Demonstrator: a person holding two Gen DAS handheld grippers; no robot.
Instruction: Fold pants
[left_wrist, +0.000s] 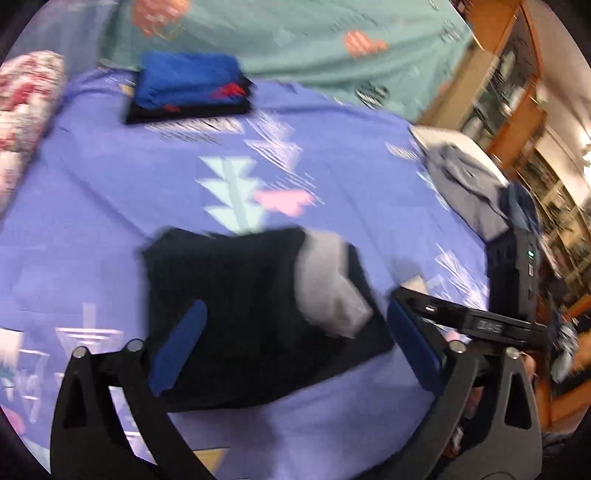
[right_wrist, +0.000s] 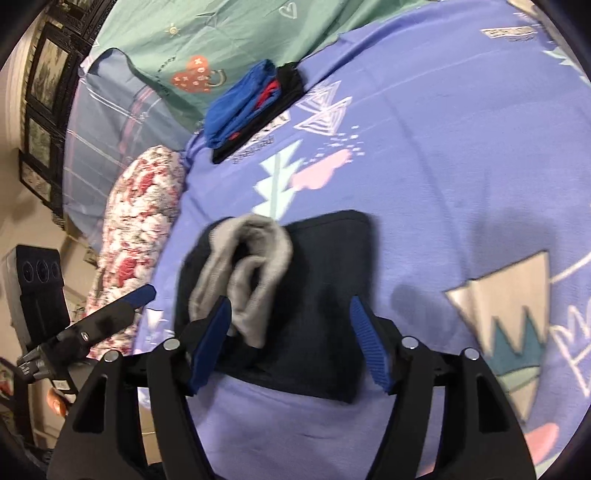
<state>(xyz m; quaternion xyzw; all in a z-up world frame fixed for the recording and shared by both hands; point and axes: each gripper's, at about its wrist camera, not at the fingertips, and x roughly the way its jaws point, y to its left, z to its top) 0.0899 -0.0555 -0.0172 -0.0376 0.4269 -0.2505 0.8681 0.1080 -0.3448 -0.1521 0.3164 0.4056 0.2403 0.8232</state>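
Pants (left_wrist: 251, 314), dark navy and folded into a compact block, are seen lying flat on the purple patterned bedsheet (left_wrist: 332, 155), at lower centre of both views. A grey piece of fabric (left_wrist: 332, 291), apparently lining or a turned-out part, is draped over the block's right side in the left wrist view and over its upper left in the right wrist view; what it is exactly cannot be told.

The left gripper (left_wrist: 295, 347) is shown spread wide, its blue pads standing either side of the block, with nothing pinched; the left pad overlaps the dark cloth in the picture, though contact cannot be judged through the blur. The right gripper (right_wrist: 291, 343) is likewise held apart over the near edge of the pants, its left pad just beside the grey fabric, and no cloth is seen pressed between the pads.

A second folded stack (left_wrist: 192, 86), blue over black with red marks, is placed well apart at the upper left of the left wrist view. A floral pillow (right_wrist: 144, 236) is seen at the left of the right wrist view, a green sheet (right_wrist: 207, 40) along the top, and a heap of grey-blue clothes (left_wrist: 469, 188) at the right of the left wrist view.
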